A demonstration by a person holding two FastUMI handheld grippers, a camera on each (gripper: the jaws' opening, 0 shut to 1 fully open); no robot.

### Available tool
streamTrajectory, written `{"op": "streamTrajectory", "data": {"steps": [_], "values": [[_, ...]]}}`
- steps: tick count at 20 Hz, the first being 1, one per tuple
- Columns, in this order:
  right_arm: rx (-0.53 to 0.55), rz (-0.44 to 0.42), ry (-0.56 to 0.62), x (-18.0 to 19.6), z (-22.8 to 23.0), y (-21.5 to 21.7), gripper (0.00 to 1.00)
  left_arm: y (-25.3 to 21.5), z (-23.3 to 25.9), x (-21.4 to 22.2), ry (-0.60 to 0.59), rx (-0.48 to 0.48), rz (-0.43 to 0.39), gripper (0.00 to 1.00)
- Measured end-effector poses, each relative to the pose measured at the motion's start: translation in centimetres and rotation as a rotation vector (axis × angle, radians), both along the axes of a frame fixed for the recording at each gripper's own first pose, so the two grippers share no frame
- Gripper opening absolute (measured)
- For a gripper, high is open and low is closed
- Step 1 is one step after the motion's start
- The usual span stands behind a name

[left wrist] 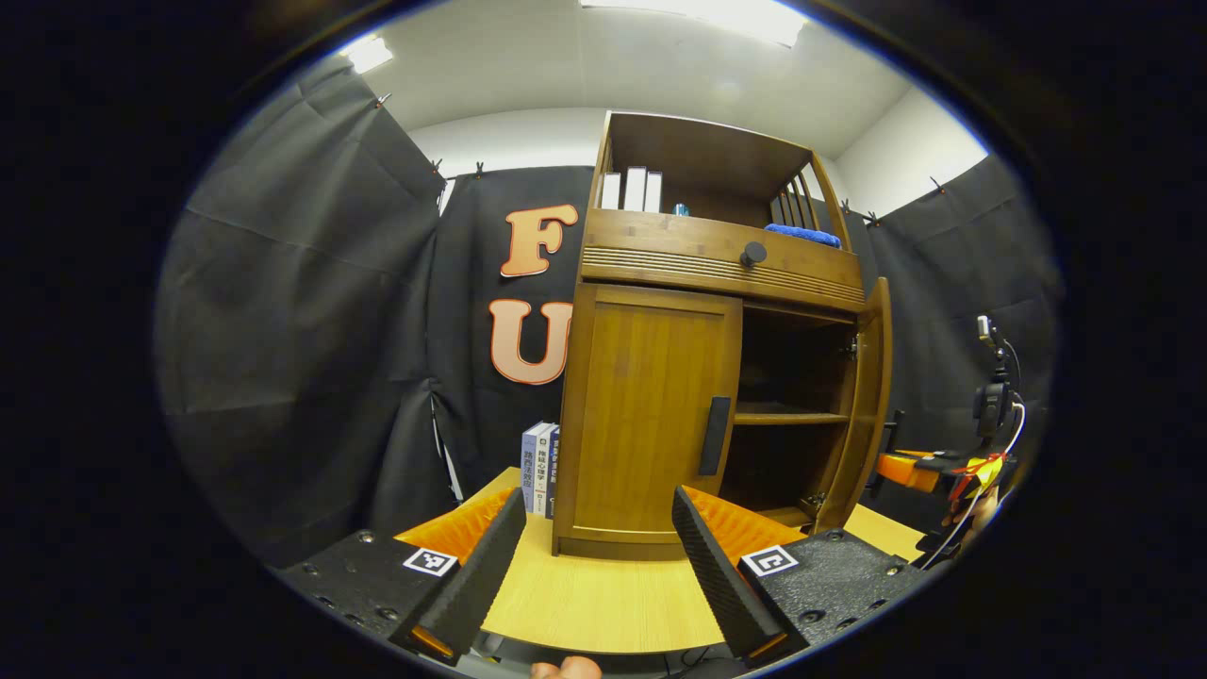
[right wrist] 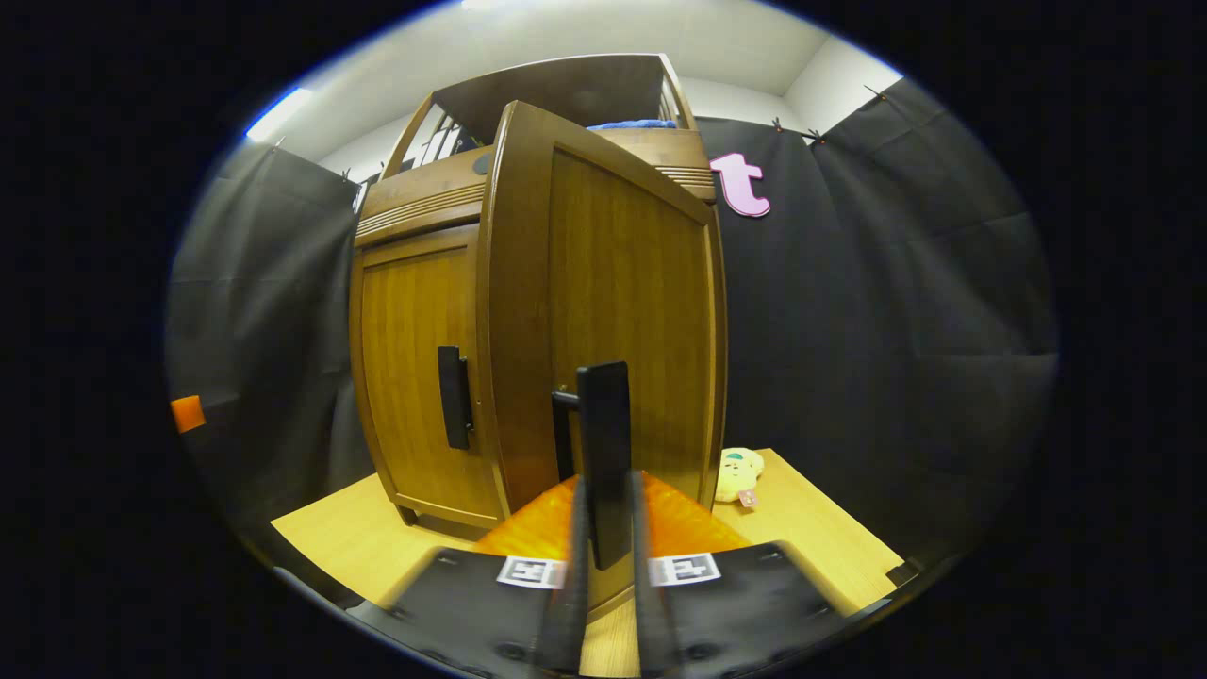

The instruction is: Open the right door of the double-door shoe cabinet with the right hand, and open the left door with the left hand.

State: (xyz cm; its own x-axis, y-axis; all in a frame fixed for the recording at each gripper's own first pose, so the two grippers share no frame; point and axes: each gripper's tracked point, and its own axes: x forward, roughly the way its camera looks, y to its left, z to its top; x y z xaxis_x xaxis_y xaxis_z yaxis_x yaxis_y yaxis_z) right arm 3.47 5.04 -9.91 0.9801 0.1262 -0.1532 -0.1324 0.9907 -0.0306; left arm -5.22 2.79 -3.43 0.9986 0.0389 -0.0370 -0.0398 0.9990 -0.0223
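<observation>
You are in a recording booth, not a home. Black cloth walls [left wrist: 311,311] clipped up under a white ceiling [left wrist: 566,75] enclose one table [left wrist: 603,594].

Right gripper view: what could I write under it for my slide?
Right gripper shut on the right door's handle, door swung open; left door closed.

Brown wood-grain shoe cabinet [left wrist: 651,415], black handles, blue cloth [left wrist: 801,234] on top.

The shoe cabinet [left wrist: 698,377] stands on the table [left wrist: 603,604] at centre frame in the left gripper view. Books [left wrist: 539,467] stand at its lower left. In the right gripper view a soft toy [right wrist: 737,474] lies lower right, beside the open right door [right wrist: 622,311].
</observation>
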Motion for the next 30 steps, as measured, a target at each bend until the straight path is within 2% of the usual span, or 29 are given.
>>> {"op": "streamTrajectory", "data": {"steps": [2,5,6,8,9,12,13,15,17,18,19,20,23,24,25,26,27,28,30], "values": [[-0.027,-0.014,-0.001,-0.6,-0.2,-1.5,0.11,-0.5,-0.1,0.1,0.003,-0.003,-0.006,0.94],[-0.052,-0.057,-0.011,-1.0,0.6,-3.6,0.11,-1.5,-0.3,0.2,0.008,-0.007,-0.022,0.94],[-0.050,-0.066,-0.011,-1.1,0.8,-4.2,0.15,-1.8,-0.2,0.3,0.007,-0.006,-0.026,0.92],[-0.046,-0.086,-0.013,-1.5,1.0,-5.7,0.15,-2.5,-0.1,0.4,0.006,0.001,-0.034,0.94],[-0.042,-0.091,-0.015,-1.7,1.2,-6.4,0.15,-2.9,-0.1,0.5,0.006,0.008,-0.040,0.92],[-0.024,-0.087,-0.026,-2.3,2.1,-7.7,0.14,-4.1,0.1,0.7,0.004,0.023,-0.054,0.94],[-0.032,-0.094,-0.030,-2.3,2.2,-8.3,0.11,-4.6,0.1,0.8,0.004,0.024,-0.060,0.94],[-0.054,-0.121,-0.038,-2.3,2.3,-9.7,0.15,-5.4,0.1,0.9,0.005,0.030,-0.072,0.94],[-0.059,-0.143,-0.043,-2.6,2.4,-11.0,0.13,-5.8,0.0,1.0,0.008,0.041,-0.075,0.92],[-0.054,-0.149,-0.041,-2.7,2.5,-11.5,0.11,-6.0,0.0,1.1,0.010,0.045,-0.074,0.94],[-0.050,-0.151,-0.038,-2.9,2.5,-12.0,0.14,-6.2,-0.3,1.3,0.013,0.046,-0.073,0.94],[-0.047,-0.151,-0.037,-3.0,2.4,-12.2,0.10,-6.4,-0.3,1.5,0.016,0.047,-0.072,0.92],[-0.046,-0.154,-0.037,-3.2,2.1,-13.3,0.14,-7.1,-0.4,2.2,0.021,0.049,-0.070,0.92],[-0.055,-0.169,-0.042,-3.6,2.6,-14.1,0.01,-7.4,-0.5,2.4,0.022,0.050,-0.073,0.92],[-0.059,-0.187,-0.048,-3.7,2.7,-14.9,0.08,-7.7,-0.6,2.6,0.024,0.050,-0.076,0.92],[-0.058,-0.202,-0.054,-4.0,3.0,-15.8,0.08,-8.0,-0.6,2.9,0.026,0.050,-0.081,0.94],[-0.054,-0.216,-0.059,-4.2,3.2,-16.5,0.01,-8.4,-0.7,3.1,0.027,0.052,-0.086,0.94],[-0.048,-0.222,-0.063,-4.5,3.4,-17.2,0.08,-8.8,-0.8,3.3,0.029,0.053,-0.091,0.92],[-0.024,-0.219,-0.055,-5.0,3.4,-17.6,0.08,-9.4,-0.9,4.0,0.032,0.056,-0.099,0.92]]}}
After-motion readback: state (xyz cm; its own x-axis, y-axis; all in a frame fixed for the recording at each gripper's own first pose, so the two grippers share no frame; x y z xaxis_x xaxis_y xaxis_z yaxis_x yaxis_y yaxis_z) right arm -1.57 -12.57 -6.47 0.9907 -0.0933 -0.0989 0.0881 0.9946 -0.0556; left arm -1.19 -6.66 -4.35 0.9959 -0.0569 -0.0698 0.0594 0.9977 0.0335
